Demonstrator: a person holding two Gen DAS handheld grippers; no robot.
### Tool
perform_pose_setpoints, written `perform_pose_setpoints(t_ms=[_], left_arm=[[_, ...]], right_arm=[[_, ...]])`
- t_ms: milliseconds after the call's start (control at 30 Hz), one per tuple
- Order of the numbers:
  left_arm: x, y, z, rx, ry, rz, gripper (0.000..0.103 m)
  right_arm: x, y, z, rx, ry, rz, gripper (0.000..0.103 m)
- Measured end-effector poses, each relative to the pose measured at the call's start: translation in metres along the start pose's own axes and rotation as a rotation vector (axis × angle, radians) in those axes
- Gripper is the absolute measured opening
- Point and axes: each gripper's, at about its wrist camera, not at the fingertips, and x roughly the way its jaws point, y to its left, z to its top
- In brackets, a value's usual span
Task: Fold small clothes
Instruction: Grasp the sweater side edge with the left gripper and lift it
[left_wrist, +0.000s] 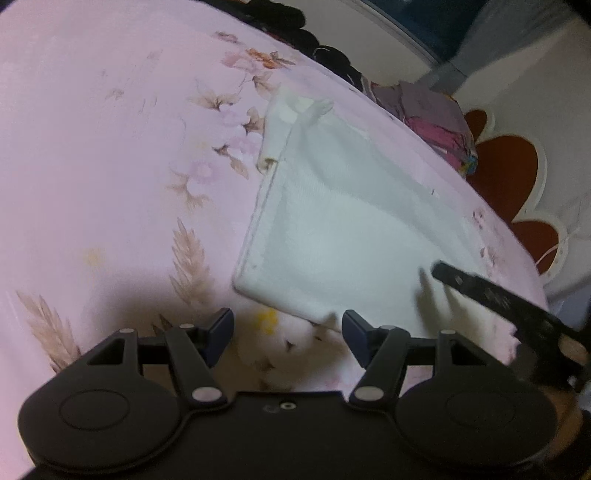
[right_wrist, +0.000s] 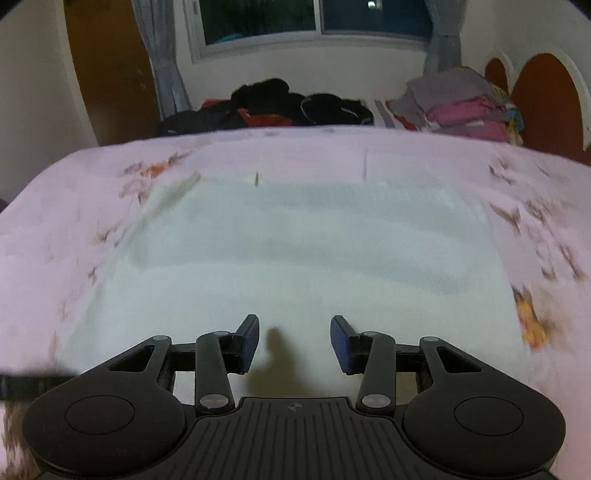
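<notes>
The white garment (left_wrist: 343, 229) lies flat and folded in the middle of the pink floral bedsheet (left_wrist: 110, 166), and everything else takes its place from it. The left gripper (left_wrist: 288, 332) hovers over the garment's near corner, jaws well apart, nothing between the pads, only the cloth's edge and the sheet's flower print under the gap. The right gripper (right_wrist: 294, 343) hangs over the garment's near edge, jaws parted about halfway with nothing in them, casting a shadow on the white fabric (right_wrist: 295, 258). From the left view, a dark finger of that right gripper (left_wrist: 498, 295) reaches in over the garment's right side. Beyond the garment's far edge, at the back of the bed, sits a heap of dark clothes (right_wrist: 273, 103), and to its right a stack of folded pink and grey clothes (right_wrist: 458, 107) beside the red headboard (right_wrist: 543, 96).
</notes>
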Motion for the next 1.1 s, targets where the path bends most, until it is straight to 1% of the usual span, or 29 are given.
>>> perform_pose_setpoints(t_ms=[133,233,300,400,567,700,800,867,933,1000,1033,1100], left_arm=[[0.004,-0.004,-0.008,-0.099,0.004,-0.041,0.064],[0.009,-0.007,-0.015,-0.180,-0.029,-0.048,0.066],[0.012,-0.009,-0.016,-0.235,-0.053,-0.043,0.068],[0.019,-0.013,-0.017,-0.308,-0.075,-0.066,0.068],[0.036,-0.021,-0.013,-0.340,-0.143,-0.083,0.068],[0.046,-0.018,-0.007,-0.379,-0.193,-0.129,0.068],[0.055,-0.012,-0.002,-0.413,-0.221,-0.178,0.068],[0.059,-0.010,0.004,-0.418,-0.238,-0.195,0.064],[0.063,-0.006,0.008,-0.426,-0.254,-0.207,0.058],[0.067,-0.002,0.012,-0.442,-0.266,-0.214,0.045],[0.068,0.000,0.013,-0.448,-0.271,-0.215,0.042],[0.070,0.005,0.013,-0.468,-0.284,-0.215,0.030]], right_arm=[[0.022,-0.007,0.008,-0.014,0.005,0.014,0.043],[0.039,-0.014,0.001,-0.039,0.043,0.035,0.043],[0.036,-0.015,0.000,-0.069,0.040,0.057,0.043],[0.029,-0.022,-0.001,-0.085,0.046,0.110,0.043],[0.019,-0.031,0.010,-0.095,-0.004,0.139,0.043],[0.025,-0.028,0.021,-0.104,-0.021,0.135,0.043],[0.035,-0.026,0.022,-0.087,-0.010,0.124,0.043],[0.044,-0.021,0.019,-0.102,0.012,0.109,0.043],[0.049,-0.018,0.015,-0.123,0.012,0.087,0.043],[0.050,-0.016,0.015,-0.133,0.015,0.074,0.043],[0.049,-0.015,0.016,-0.128,0.015,0.067,0.043],[0.048,-0.013,0.013,-0.127,0.010,0.052,0.043]])
